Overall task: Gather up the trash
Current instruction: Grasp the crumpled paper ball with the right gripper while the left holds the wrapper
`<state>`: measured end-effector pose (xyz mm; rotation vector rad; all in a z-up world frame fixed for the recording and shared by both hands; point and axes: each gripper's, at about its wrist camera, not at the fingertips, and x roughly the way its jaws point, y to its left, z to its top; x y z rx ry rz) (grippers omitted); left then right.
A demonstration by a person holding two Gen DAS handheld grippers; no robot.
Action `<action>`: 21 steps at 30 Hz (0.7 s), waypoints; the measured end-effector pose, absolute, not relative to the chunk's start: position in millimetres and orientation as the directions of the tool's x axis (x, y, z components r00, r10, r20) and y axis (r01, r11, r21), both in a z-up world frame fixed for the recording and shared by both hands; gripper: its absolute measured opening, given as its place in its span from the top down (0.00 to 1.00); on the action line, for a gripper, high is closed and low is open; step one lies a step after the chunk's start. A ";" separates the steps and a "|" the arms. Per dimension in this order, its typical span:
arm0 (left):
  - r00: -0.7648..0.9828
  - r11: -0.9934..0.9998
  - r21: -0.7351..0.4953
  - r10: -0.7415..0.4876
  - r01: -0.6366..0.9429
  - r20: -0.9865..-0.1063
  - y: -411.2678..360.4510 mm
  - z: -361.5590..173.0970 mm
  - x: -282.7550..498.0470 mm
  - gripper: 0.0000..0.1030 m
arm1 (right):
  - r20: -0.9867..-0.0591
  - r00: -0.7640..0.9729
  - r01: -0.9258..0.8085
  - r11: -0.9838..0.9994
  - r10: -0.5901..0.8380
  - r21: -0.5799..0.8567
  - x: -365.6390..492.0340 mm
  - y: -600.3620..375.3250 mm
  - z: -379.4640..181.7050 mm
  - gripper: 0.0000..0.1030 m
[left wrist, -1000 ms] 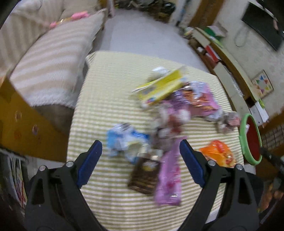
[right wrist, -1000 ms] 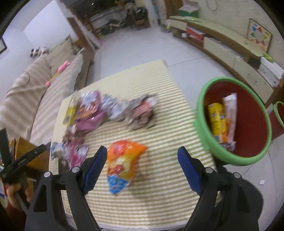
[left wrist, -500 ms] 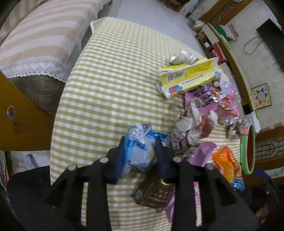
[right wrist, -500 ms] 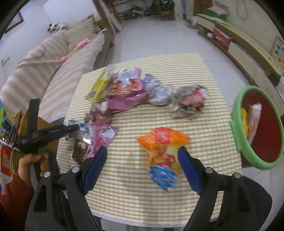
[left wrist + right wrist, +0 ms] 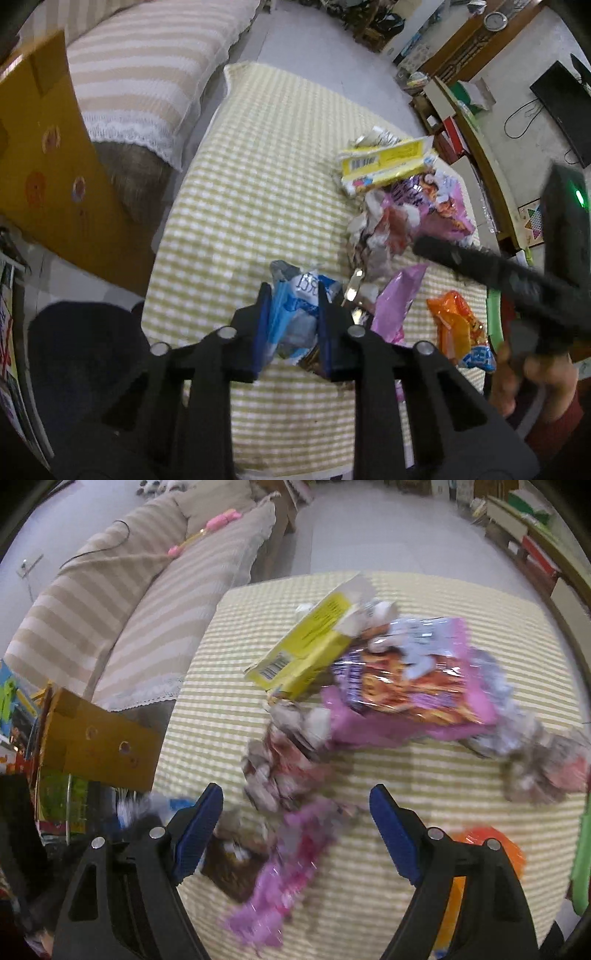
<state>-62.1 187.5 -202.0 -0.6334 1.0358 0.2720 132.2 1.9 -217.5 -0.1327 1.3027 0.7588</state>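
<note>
My left gripper (image 5: 291, 306) is shut on a crumpled blue and white wrapper (image 5: 295, 314) and holds it above the near edge of the checked table (image 5: 258, 177). My right gripper (image 5: 295, 812) is open and empty, hovering over a pink wrapper (image 5: 280, 871) and a brown packet (image 5: 232, 864). More trash lies beyond: a yellow box (image 5: 306, 650), a purple and orange bag (image 5: 417, 686), crumpled paper (image 5: 280, 768). An orange bag (image 5: 458, 328) lies at the table's right edge. The right gripper's body shows in the left wrist view (image 5: 517, 280).
A green-rimmed bin (image 5: 493, 317) stands off the table's right edge, mostly hidden. A striped sofa (image 5: 147, 590) runs along the left. A yellow cardboard box (image 5: 99, 749) stands by the table's near left corner. A low shelf (image 5: 476, 140) lines the right wall.
My left gripper closed on the blue wrapper and lifted it. My right gripper swung left from the bin and orange bag to above the pink wrapper.
</note>
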 end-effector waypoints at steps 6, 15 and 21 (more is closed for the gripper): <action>0.499 0.770 -0.370 -0.079 -0.519 -0.863 190.9 -203.3 -68.5 0.51 | -0.930 -0.006 -0.483 0.813 0.368 0.325 149.9 19.1 -253.2 0.23; 0.482 0.758 -0.366 -0.078 -0.540 -0.873 188.2 -214.3 -67.8 0.38 | -0.908 -0.054 -0.487 0.783 0.417 0.388 145.8 21.2 -256.9 0.53; 0.471 0.749 -0.366 -0.081 -0.552 -0.878 189.7 -220.1 -66.8 0.38 | -0.862 -0.014 -0.509 0.738 0.507 0.443 134.8 -1.5 -223.1 0.64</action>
